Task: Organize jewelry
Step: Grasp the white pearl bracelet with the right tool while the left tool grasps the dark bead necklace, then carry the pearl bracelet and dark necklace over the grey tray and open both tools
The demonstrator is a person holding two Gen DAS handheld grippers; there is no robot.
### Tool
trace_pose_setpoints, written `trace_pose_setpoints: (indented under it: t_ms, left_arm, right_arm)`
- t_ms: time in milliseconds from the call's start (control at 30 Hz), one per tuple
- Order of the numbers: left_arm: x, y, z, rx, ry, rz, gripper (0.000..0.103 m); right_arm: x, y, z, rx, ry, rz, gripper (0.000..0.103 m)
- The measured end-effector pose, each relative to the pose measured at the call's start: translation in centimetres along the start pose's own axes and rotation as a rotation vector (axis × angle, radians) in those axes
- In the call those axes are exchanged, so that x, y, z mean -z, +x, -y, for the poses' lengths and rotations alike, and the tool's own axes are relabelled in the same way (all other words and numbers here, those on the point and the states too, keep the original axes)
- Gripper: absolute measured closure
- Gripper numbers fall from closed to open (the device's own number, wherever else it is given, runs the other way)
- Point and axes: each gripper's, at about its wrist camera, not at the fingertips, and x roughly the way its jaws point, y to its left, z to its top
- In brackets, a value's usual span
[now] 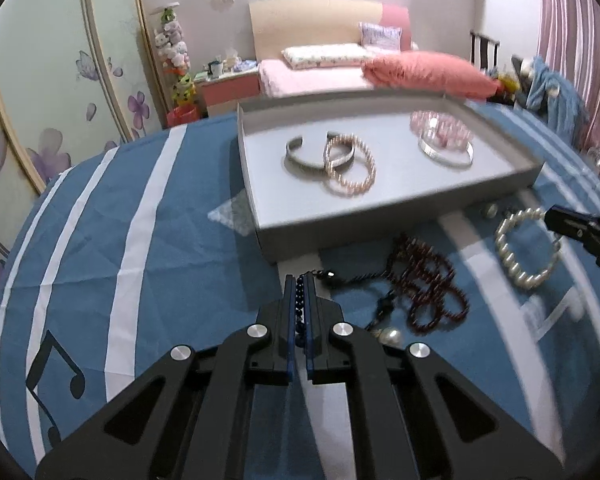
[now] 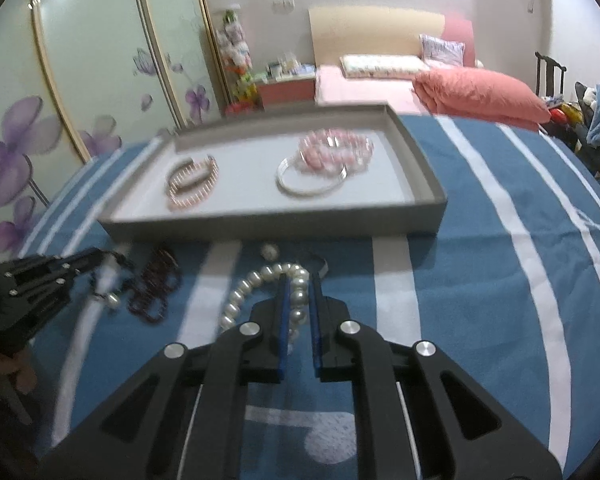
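Nearest the left wrist camera, the left gripper (image 1: 299,280) has its jaws pinched tight on a dark bead strand (image 1: 299,312), which runs up between the blue pads; its far end trails into the tangle of dark red beads (image 1: 432,284) on the blue striped cloth (image 1: 160,260), just before the near wall of the grey tray (image 1: 380,232). The right gripper (image 2: 299,280) is likewise clamped, on the white pearl bracelet (image 2: 256,284), which lies on the cloth near the tray's near edge, toward its right end in the left view.

Risk, as I judge it: the dark strand seems knotted with the red beads and its cord, so lifting it may drag the whole heap, or flick the loose pearl (image 1: 392,337) beside it off the cloth. The pearl bracelet is gripped by only a few beads and could roll out of the pads.

Room: the tray's middle, between the silver cuff with pearl bangles (image 1: 340,160) and the pink bracelet on its silver bangle (image 1: 444,140), is bare. The near wall must be cleared on the way in, and the two grippers sit near each other, so crossing paths would be tight
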Motion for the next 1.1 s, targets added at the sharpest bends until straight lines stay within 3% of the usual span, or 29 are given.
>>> trace_pose_setpoints:
  t_ms: [233,500,867,1100]
  left_arm:
    - [-1.3,-1.9,-0.4,0.082,-0.082,0.096,0.099]
    - [-1.6,-2.7,0.5,0.15,-0.111,0.137,0.099]
    - [-1.6,-4.8,0.4,0.163,-0.158,0.203,0.099]
    - [-1.6,-7.0,1.7,0.117,-0.15,0.28,0.099]
  right_arm:
    - [-1.1,-2.6,-1.5,-0.088,0.0,0.109,0.093]
    - [-1.3,-3.4,-2.2,-0.131,0.022,0.143,0.093]
    - [-1.3,-4.3,-2.5,-0.141,0.038,0.182,0.093]
    - [-1.4,-5.3,-2.8,-0.121,0.028,0.235,0.093]
